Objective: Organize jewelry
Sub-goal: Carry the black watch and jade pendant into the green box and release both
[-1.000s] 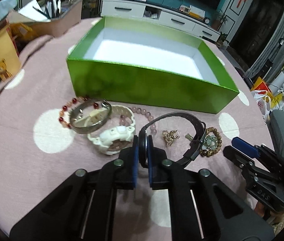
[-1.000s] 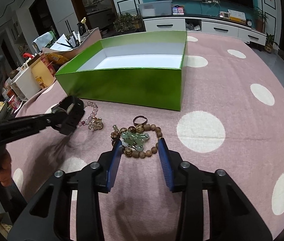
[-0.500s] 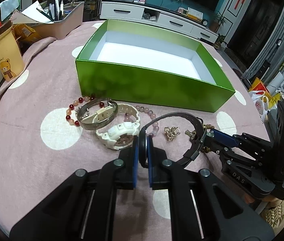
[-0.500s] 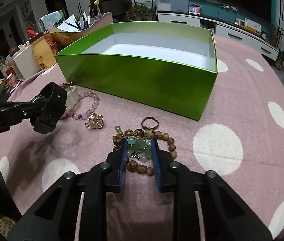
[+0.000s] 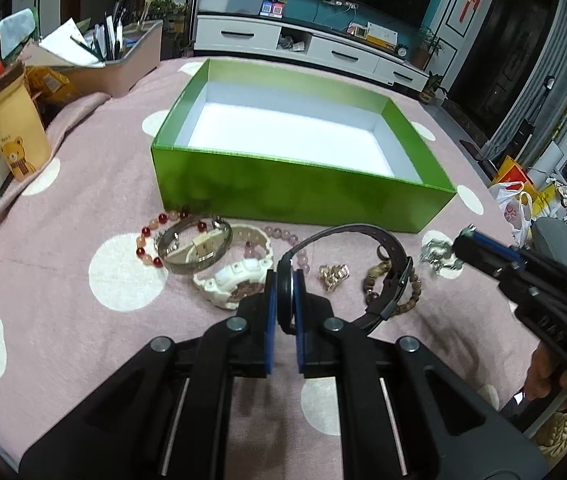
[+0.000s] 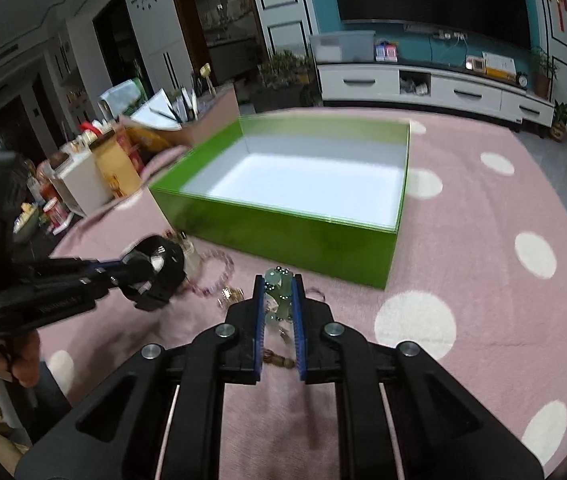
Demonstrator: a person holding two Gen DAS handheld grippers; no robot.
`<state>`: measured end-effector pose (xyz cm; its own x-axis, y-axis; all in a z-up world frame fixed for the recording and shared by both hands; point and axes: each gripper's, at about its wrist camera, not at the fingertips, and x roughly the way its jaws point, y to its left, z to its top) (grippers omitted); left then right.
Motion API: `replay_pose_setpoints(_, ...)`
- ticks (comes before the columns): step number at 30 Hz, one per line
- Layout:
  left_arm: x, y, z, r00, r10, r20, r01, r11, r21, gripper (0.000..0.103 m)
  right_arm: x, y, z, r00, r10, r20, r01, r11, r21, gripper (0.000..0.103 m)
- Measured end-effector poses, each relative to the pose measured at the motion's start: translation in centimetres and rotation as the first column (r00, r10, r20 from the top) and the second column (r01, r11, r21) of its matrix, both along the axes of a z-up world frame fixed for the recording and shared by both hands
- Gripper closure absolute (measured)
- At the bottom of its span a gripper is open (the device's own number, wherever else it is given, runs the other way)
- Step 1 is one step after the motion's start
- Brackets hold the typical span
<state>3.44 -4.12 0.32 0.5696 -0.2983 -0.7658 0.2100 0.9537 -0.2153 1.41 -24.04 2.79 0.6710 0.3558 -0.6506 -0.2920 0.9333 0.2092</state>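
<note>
The black watch sits clamped by its round flat case between the blue pads of the left gripper, whose jaws are drawn narrow on it; the smooth dark strap arcs up and to the right in a loop, its buckle end hanging above the cloth. The right gripper is pinched tight on a pale green pendant, a cluster of glossy jade-like pieces and small silver beads; in the left view this cluster hangs at the gripper's tip, clear of the table. A brown wooden bead bracelet lies on the cloth under the watch strap, round and matt.

Beside it rests a small gold clasp-like trinket, then a chunky white plastic watch, a grey metal mesh bangle lying over a string of red and peach beads, and a strand of pale pink beads. All lie just in front of the green box, a shallow open rectangular carton with shiny green walls and a plain white inside. The tablecloth is fuzzy pink with white dots. At the far left stands a tan carton with a bear printed on it, and a pink tray of pens and papers.
</note>
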Motion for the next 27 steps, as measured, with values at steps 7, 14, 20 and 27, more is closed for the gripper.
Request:
replay_pose_setpoints(7,1.0,-0.2,2.4,0.999,-0.010,0.043,0.010,1.000,-0.004,0.096,0.3,-1.0,3.5,0.996,-0.013,0.091,0.012,1.000,0.008,0.091)
replay_pose_setpoints(14,4.0,-0.7,4.5,0.997,0.005,0.078,-0.007,1.000,0.019,0.096,2.3,-1.3,4.8,0.991,-0.035,0.131,0.036,0.999,-0.010,0.091)
replay_pose_setpoints(20,7.1,-1.4,5.7,0.994,0.018,0.107,-0.024,0.998,0.059,0.096,4.5,-1.9,5.1,0.988,-0.068,0.136,0.069,0.998,-0.001,0.091)
replay_pose_setpoints(27,11.0,-2.5,5.2,0.996,0.022,0.091,-0.032,0.993,0.113,0.096,7.4,-1.8,4.8,0.990,-0.083,0.118,0.084,0.996,-0.003,0.091)
